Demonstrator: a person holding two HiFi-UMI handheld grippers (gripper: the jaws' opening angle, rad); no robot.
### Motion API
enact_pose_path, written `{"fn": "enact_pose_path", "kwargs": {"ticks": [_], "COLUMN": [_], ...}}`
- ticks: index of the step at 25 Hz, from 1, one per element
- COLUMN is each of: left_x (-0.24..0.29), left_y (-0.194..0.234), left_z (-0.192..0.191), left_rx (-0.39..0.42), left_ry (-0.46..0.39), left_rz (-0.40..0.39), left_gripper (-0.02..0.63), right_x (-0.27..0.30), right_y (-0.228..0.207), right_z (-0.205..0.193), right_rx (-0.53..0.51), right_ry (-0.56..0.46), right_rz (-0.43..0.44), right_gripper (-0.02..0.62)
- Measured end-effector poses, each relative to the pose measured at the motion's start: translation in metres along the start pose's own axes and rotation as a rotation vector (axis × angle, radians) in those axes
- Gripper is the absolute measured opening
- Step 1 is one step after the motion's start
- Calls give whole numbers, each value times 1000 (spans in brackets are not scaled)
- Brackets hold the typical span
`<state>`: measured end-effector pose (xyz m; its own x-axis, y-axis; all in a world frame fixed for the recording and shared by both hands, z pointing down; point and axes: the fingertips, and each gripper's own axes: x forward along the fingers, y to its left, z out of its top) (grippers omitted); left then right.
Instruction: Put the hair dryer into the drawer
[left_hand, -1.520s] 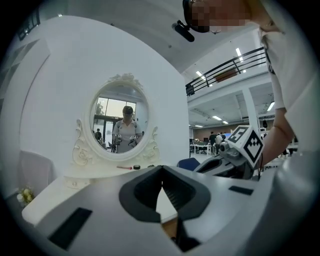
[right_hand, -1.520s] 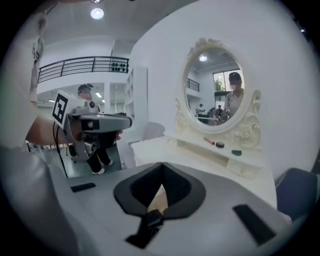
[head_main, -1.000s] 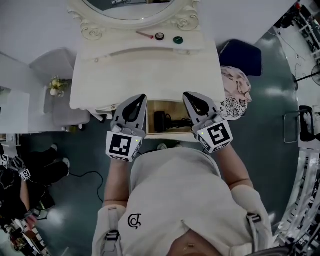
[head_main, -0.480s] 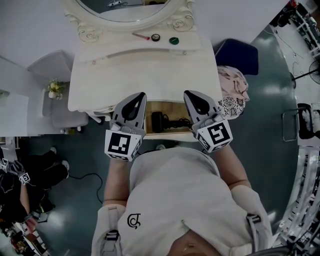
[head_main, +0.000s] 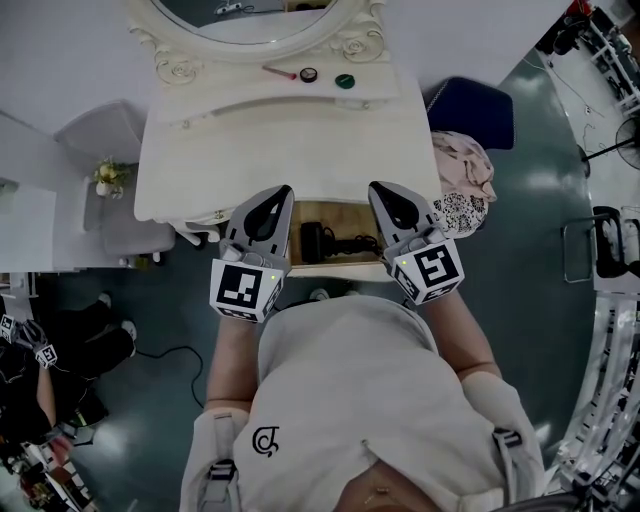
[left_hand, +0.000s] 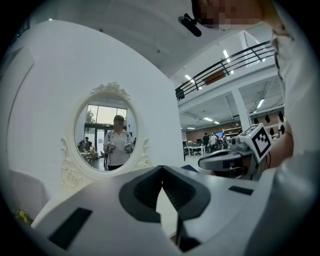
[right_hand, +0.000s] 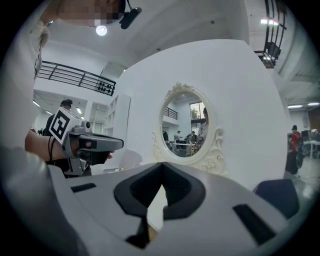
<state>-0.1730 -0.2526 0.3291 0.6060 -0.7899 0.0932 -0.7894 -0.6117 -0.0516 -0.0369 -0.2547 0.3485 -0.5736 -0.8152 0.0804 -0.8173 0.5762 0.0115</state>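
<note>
**Hair dryer in open drawer, both grippers closed and empty**

The black hair dryer (head_main: 320, 241) is lying inside the open drawer (head_main: 345, 214). The drawer is sticking out from under the front edge of the white vanity table (head_main: 290, 140). The left gripper (head_main: 283, 193) is hovering at the drawer's left end and the right gripper (head_main: 378, 189) at its right end. Both are pointing toward the table, and the dryer is showing between them. Neither gripper is holding it. In each gripper view the jaws are meeting at the tips, with nothing between them. An oval mirror (head_main: 260, 15) is standing at the back of the table. A pink stick (head_main: 285, 72), a dark round pot (head_main: 309, 74) and a green round lid (head_main: 344, 81) are lying on the shelf below the mirror. A patterned cloth (head_main: 465, 190) is sitting just right of the table.
</note>
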Motion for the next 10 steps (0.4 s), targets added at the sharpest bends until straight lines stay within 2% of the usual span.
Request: {"fn": "enact_pose_path", "kwargs": {"ticks": [10], "left_x": [-5], "left_y": [-1], "left_z": [4], "left_rx": [-26], "left_ry": [-10], "left_rz": [9], "left_gripper": [14], "right_x": [-6], "right_y": [-1], "right_z": [2], "right_rx": [-14], "right_ry": [-11], "right_rz": [-14], "right_gripper": [3]}}
